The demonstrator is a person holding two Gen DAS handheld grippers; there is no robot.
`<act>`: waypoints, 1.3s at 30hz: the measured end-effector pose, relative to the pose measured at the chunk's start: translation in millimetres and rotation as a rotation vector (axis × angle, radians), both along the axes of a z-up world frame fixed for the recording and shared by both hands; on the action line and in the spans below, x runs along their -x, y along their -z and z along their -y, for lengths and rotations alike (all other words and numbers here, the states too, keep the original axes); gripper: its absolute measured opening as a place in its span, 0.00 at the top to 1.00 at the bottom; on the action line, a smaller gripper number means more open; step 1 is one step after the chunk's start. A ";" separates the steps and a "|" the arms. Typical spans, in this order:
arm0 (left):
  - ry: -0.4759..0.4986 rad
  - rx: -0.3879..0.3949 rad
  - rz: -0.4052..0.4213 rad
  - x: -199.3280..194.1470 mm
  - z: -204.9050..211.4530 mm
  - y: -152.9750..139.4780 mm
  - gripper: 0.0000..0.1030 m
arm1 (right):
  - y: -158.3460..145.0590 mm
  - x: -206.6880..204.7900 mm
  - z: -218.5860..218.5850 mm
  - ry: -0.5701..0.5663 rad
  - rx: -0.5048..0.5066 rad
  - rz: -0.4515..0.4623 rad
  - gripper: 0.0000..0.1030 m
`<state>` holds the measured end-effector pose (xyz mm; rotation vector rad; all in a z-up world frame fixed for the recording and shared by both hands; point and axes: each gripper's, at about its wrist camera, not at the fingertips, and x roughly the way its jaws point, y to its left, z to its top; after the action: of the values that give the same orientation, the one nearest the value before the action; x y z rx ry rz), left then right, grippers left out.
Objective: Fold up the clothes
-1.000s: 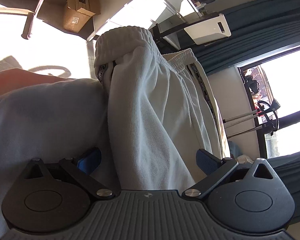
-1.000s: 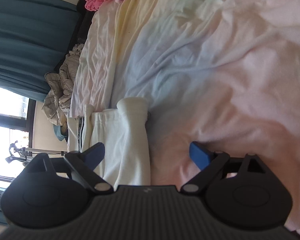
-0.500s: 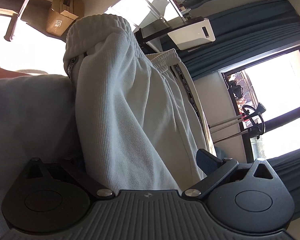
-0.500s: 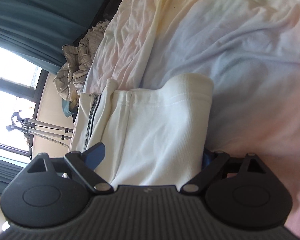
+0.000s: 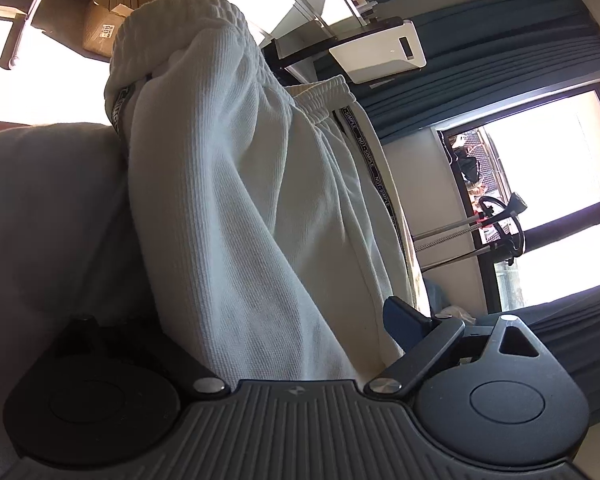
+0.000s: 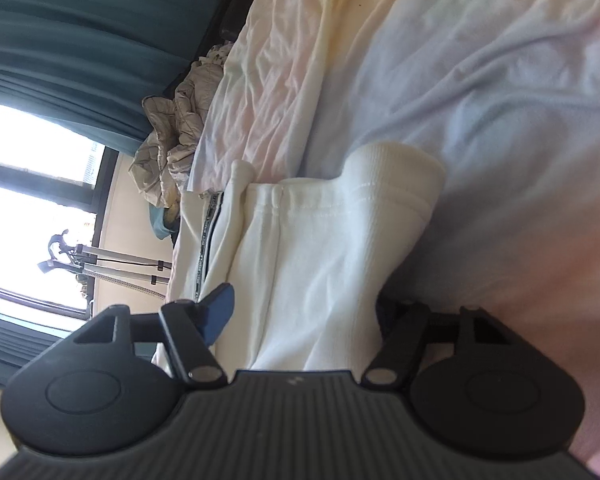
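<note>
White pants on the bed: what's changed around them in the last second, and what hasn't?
Both hand-held grippers moved in on the white pants until the fabric sat between their jaws. The left hand-held gripper and the right hand-held gripper have just been closing, each with cloth between its fingers; whether the pads press yet, I cannot tell. The pants stay bunched on the bedsheet; curtains unchanged.

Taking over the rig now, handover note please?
Left tool: jaws have just been closing, white trousers between them; grip unconfirmed, one finger hidden under the cloth.
Right tool: the same, jaws just closing over the trousers; grip unconfirmed.
Trousers lie bunched on the bed sheet.
Done: both tools placed on the garment.
Left: confirm both grips, then make the fold and lay it flat.
</note>
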<state>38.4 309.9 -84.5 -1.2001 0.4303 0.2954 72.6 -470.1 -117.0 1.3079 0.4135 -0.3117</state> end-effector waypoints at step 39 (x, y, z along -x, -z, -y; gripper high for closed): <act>0.088 -0.133 0.108 -137.4 -5.2 -109.7 0.85 | -96.7 -101.6 -15.9 0.067 0.210 0.032 0.94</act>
<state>175.8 315.1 25.2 -1.0588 0.3633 0.1794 174.3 -454.1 -20.3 1.1211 0.3017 -0.3803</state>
